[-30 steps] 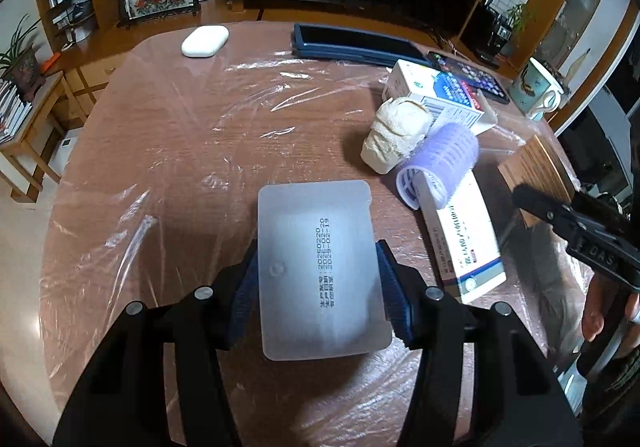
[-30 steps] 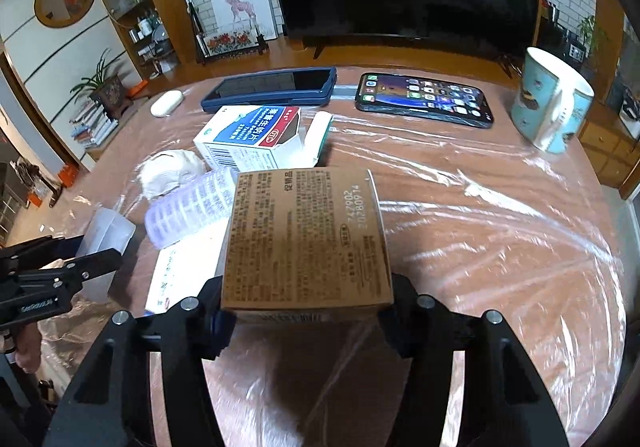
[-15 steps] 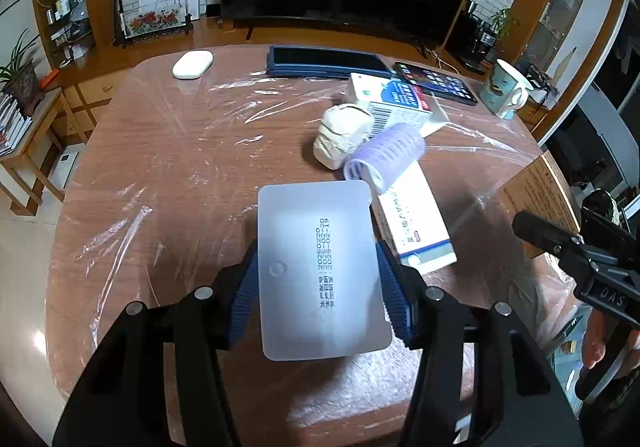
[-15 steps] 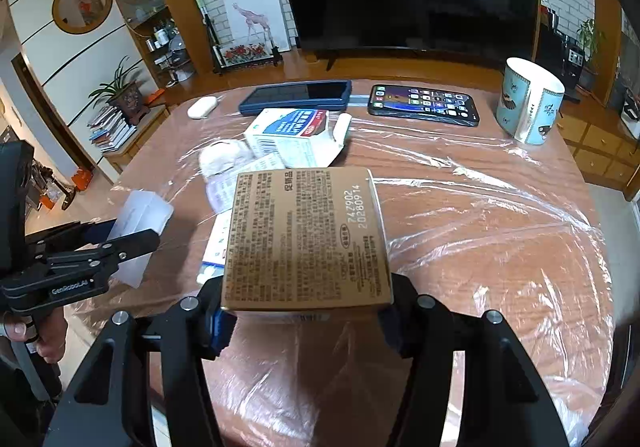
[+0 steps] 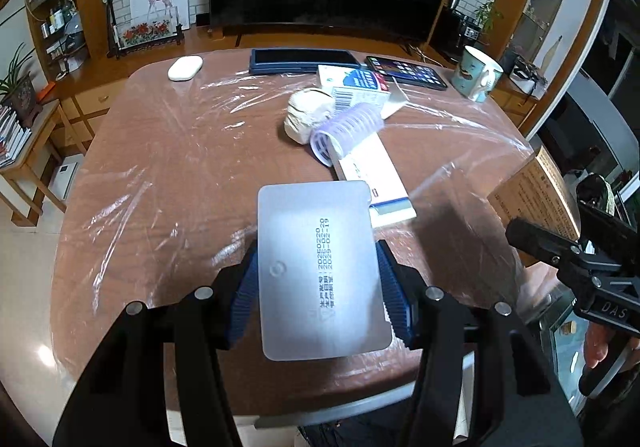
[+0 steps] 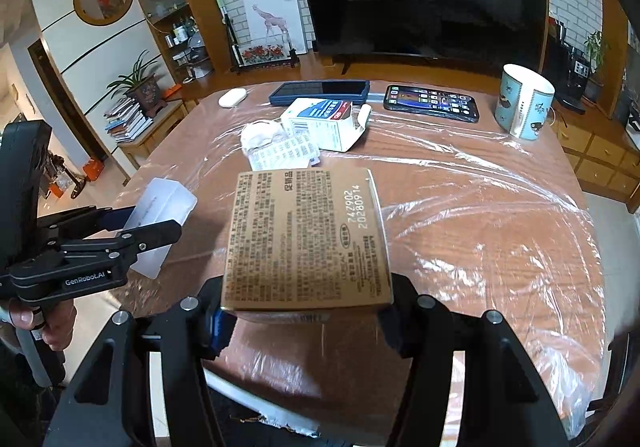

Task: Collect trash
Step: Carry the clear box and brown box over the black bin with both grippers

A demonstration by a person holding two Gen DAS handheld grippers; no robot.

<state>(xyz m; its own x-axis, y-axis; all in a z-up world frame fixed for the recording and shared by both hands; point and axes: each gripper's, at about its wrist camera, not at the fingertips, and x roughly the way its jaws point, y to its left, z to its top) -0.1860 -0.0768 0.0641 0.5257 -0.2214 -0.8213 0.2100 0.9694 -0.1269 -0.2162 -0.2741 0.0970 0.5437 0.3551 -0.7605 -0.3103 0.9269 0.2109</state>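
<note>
1. Right now the trash is split up: two pieces are held in the air near the front edge of the bench (image 5: 160, 175), and more is on top of it.
2. The left gripper (image 5: 316, 283) has its jaws shut on a flat frosted plastic box (image 5: 320, 267) with a date printed on it.
3. The right gripper (image 6: 304, 307) has its jaws shut on a brown cardboard box (image 6: 304, 239) covered in small print.
4. On the bench lie a crumpled white wad (image 5: 308, 115), a purple roller (image 5: 344, 131), a long white box (image 5: 372, 179) and an open blue and white box (image 5: 356, 87), all close together.
5. Farther back are a phone (image 5: 408, 71), a dark blue case (image 5: 304, 61), a white pebble-shaped thing (image 5: 185, 68) and a mug (image 5: 478, 73). I think these are not trash.
6. The step looks like carrying both boxes off to be thrown away.
7. I can see no bin, so the next move needs one found, then the jaws opened over it.
</note>
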